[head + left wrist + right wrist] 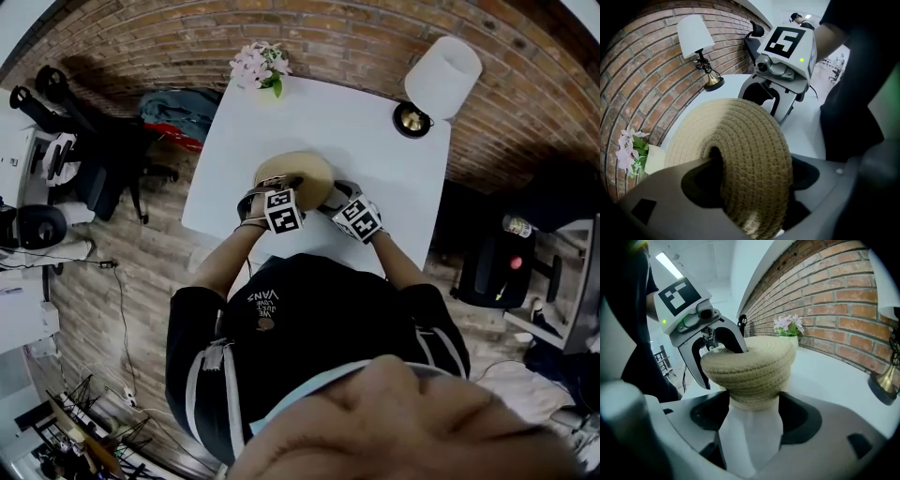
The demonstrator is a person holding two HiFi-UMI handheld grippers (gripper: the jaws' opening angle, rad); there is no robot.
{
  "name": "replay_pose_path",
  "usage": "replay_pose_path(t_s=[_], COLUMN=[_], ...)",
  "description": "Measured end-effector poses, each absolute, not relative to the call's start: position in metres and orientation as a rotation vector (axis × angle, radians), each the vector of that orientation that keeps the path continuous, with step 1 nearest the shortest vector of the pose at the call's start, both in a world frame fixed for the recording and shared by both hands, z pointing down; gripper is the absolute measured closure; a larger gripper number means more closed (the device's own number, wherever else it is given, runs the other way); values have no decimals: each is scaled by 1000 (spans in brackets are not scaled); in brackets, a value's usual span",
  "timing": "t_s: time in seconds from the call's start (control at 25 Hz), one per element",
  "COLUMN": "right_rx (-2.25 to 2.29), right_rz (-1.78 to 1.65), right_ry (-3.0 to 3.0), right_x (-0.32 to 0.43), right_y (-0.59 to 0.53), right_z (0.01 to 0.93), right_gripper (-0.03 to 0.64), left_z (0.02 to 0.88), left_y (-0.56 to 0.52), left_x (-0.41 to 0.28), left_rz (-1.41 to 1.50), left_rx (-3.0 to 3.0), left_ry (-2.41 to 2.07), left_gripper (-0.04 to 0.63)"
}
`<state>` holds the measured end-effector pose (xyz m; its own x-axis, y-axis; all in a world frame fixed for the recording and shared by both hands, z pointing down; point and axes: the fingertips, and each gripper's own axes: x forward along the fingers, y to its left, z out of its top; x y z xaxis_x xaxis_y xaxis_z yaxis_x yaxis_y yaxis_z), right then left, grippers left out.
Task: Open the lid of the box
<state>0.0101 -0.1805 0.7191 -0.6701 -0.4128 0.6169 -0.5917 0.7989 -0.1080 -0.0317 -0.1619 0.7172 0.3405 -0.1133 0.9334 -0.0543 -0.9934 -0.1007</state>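
Note:
A round woven straw box (292, 176) stands on the white table (375, 141) near its front edge. Its domed lid (750, 359) rests on the narrower body (757, 391). My left gripper (752, 177) is shut on the lid's (740, 136) rim, one finger over the top and one beneath; in the right gripper view the left gripper (718, 354) shows at the far side. My right gripper (753, 411) is shut on the box's body low down. In the head view, left gripper (272, 197) and right gripper (339, 202) flank the box. The box's inside is hidden.
A white-shaded lamp (442, 75) with a brass foot (411, 118) stands at the table's far right corner. Pink flowers in a pot (260, 66) sit at the far left corner. A brick wall runs behind, and an office chair (103, 159) stands left of the table.

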Motion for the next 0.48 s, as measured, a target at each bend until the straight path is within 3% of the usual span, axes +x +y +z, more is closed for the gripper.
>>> replay_pose_path(t_s=[0.48], right_rx=[772], right_rz=[456], right_ry=[-2378], right_x=[10], right_y=[-182], right_z=[724], right_gripper=[314], left_z=[693], left_y=[-165], left_x=[-29], left_rz=[-1634], left_rx=[-2701], left_ry=[236], left_gripper=[210])
